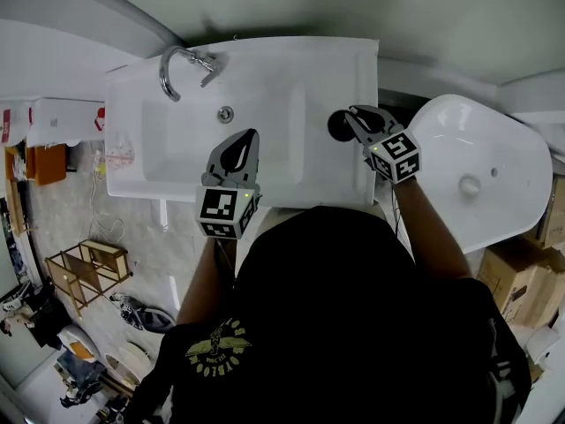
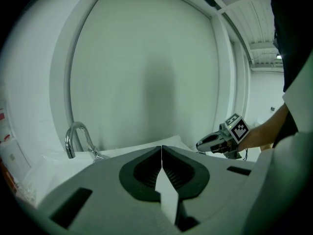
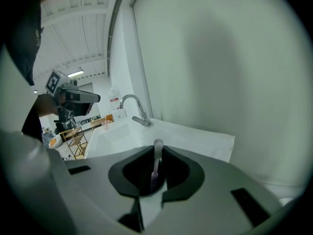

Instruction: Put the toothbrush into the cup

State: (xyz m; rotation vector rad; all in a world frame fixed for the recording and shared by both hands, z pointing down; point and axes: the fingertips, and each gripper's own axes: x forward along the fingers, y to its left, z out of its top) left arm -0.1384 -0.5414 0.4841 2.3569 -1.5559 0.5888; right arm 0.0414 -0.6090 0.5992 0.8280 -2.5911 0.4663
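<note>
**Right hand-held gripper** (image 3: 157,150): the jaws are closed on the toothbrush (image 3: 155,169). This is a thin, pale violet stick that stands upright between the pads, and only a short end shows past the jaw tips.

**Left hand-held gripper** (image 2: 162,149): the jaws are pressed flat together with nothing between them. In the head view it hangs at the centre of the frame, over the front of the sink basin (image 1: 177,144).

**Risks, as judged from this state:**
- The grip is on a narrow, smooth handle. If the gripper tilts, the toothbrush may pivot or slide in the pads and hit the rim of the cup instead of entering.
- A hard hit may tip the cup.
- The cup stands near the counter edge. A knock toward the right of the frame may push it off toward the white oval fixture (image 1: 477,179).

**Cup** (image 1: 337,127): in the head view it appears as a dark round shape right of centre. It stands on the counter (image 1: 331,78) at the sink's right margin, directly at the right gripper's jaw tips. I cannot tell whether the toothbrush end is above the cup mouth. The right gripper view does not show the cup.

**Surroundings:**
- Nothing visible stands between the gripper and the cup.
- The faucet (image 1: 181,67) at the upper left and the drain (image 1: 226,113) are well apart from the cup.
- Farther off, a wooden rack (image 1: 88,268) and shoes (image 1: 146,316) are on the floor at the lower left.
- Cardboard boxes (image 1: 521,272) are at the right edge.
</note>
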